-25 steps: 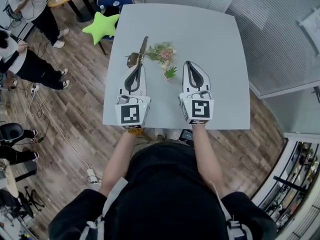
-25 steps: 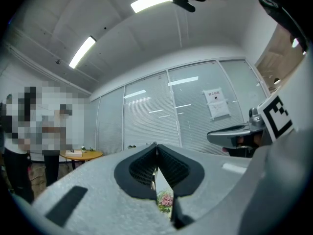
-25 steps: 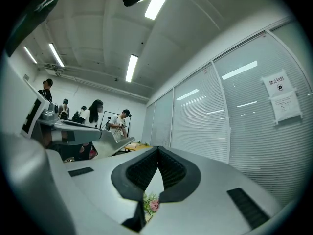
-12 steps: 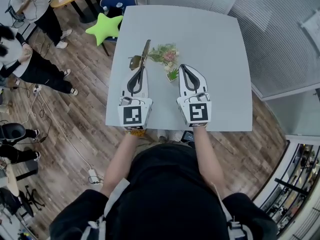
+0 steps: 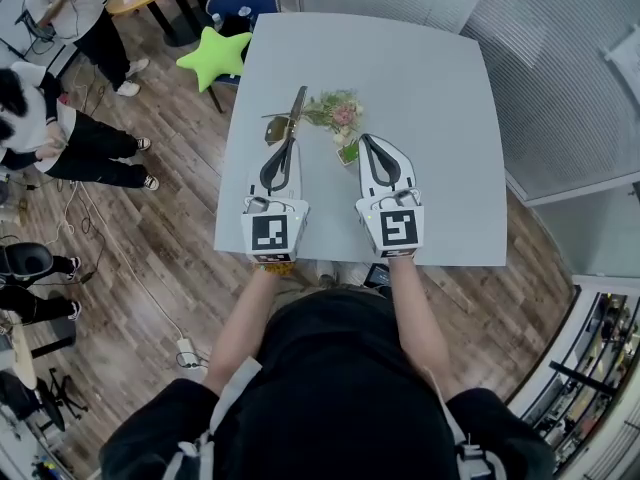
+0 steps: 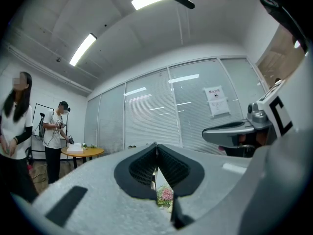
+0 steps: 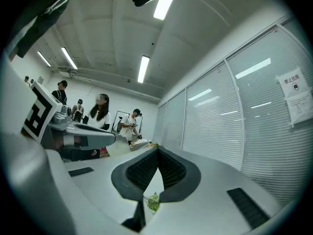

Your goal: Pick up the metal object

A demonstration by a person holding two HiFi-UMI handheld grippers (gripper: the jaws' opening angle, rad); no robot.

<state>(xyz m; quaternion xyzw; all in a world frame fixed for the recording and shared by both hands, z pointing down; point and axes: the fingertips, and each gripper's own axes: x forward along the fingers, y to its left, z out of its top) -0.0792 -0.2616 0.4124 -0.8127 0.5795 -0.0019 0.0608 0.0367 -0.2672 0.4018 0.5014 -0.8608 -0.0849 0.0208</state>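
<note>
Over the table (image 5: 440,88), the left tongs (image 5: 287,140) point level, clenched on the metal object (image 5: 296,106). The right tongs (image 5: 362,139) point level, closed and empty. A small pot (image 5: 347,153) holds a green plant.

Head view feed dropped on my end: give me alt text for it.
Over a grey table, the left tool grips a long metal object. The right tool, shut and empty, sits beside a small plant, with flowers just beyond.
</note>
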